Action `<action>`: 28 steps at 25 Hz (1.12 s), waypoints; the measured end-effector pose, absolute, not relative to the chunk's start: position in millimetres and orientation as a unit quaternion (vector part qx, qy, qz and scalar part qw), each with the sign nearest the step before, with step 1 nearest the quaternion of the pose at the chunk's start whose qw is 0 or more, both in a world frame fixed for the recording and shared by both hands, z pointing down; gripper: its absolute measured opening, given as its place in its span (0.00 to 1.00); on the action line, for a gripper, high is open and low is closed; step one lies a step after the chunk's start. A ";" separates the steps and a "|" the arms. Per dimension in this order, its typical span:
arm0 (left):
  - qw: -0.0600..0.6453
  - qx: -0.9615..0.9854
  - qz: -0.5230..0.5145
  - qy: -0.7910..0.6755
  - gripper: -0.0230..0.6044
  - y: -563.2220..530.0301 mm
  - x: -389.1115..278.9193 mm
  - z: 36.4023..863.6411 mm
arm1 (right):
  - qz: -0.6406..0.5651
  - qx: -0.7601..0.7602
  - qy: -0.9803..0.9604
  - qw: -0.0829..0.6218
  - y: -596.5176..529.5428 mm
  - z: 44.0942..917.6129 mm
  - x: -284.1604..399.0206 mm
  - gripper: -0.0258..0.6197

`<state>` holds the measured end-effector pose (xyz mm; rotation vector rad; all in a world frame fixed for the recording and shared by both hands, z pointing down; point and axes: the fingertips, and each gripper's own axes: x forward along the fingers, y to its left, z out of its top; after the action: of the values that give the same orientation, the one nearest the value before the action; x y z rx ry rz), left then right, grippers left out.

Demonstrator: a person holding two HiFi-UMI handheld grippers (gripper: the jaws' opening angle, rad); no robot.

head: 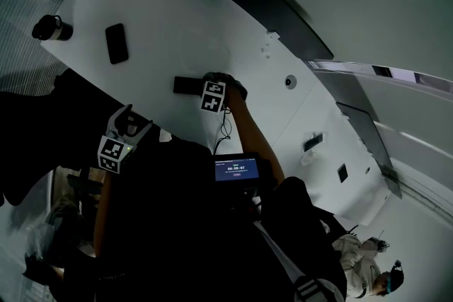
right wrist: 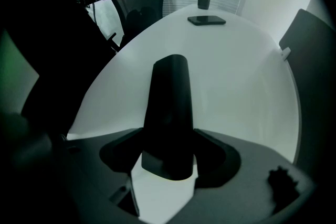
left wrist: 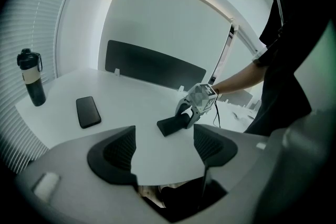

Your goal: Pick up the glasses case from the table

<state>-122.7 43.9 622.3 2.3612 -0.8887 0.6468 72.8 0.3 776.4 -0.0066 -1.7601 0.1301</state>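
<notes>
**Task item.** Dark, long, round-ended hard glasses case (right wrist: 169, 107). It lay flat on the white curved bench (head: 177, 18) and had not been lifted.

**Right claw** (right wrist: 168, 157). Pointed steeply down over the case, with its jaws spread wide and one on each side of the case's near end. The pads did not seem to be pressing yet, though the dim view left contact uncertain.

**Left claw** (left wrist: 164, 149). Open and empty, held back near the bench edge and aimed toward the case.

**Progress.** Judged from position, the reach and straddle were done. The squeeze and the lift remained.

**Views compared.**
- Only the right gripper view showed the case sitting between the jaws.
- Only the left gripper view showed, from the side, the case resting on the bench under the other claw.
- The head view gave the layout: the black flat phone (head: 117, 43) and the dark lidded bottle (head: 51, 27) stood well apart from the case, toward the far end.
</notes>
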 end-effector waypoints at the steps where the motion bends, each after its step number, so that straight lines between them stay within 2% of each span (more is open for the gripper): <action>1: 0.265 0.875 0.239 -0.327 0.59 42.5 -121.0 622.3 | 0.057 0.000 -0.769 0.637 0.7 776.6 72.6 0.50; 6: 0.262 0.882 0.234 -0.314 0.59 36.6 -112.8 622.3 | 0.079 0.029 -0.762 0.642 -0.2 777.5 71.4 0.50; 16: 0.266 0.888 0.217 -0.306 0.59 26.1 -116.7 619.3 | 0.317 0.171 -0.768 0.529 11.7 762.7 61.8 0.50; 20: 0.265 0.891 0.215 -0.301 0.59 21.9 -116.6 620.1 | 0.425 0.205 -0.759 0.449 18.3 758.8 51.6 0.50; 24: 0.264 0.894 0.213 -0.294 0.59 16.2 -115.0 619.9 | 0.544 0.240 -0.738 0.319 15.9 745.2 39.4 0.50; 28: 0.260 0.898 0.214 -0.283 0.59 12.1 -111.2 619.8 | 0.588 0.265 -0.740 0.191 -0.3 711.9 28.7 0.50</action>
<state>-111.2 12.1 619.8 2.4330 -0.7667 0.5796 28.7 -0.3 711.9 0.7435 -2.0781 1.6512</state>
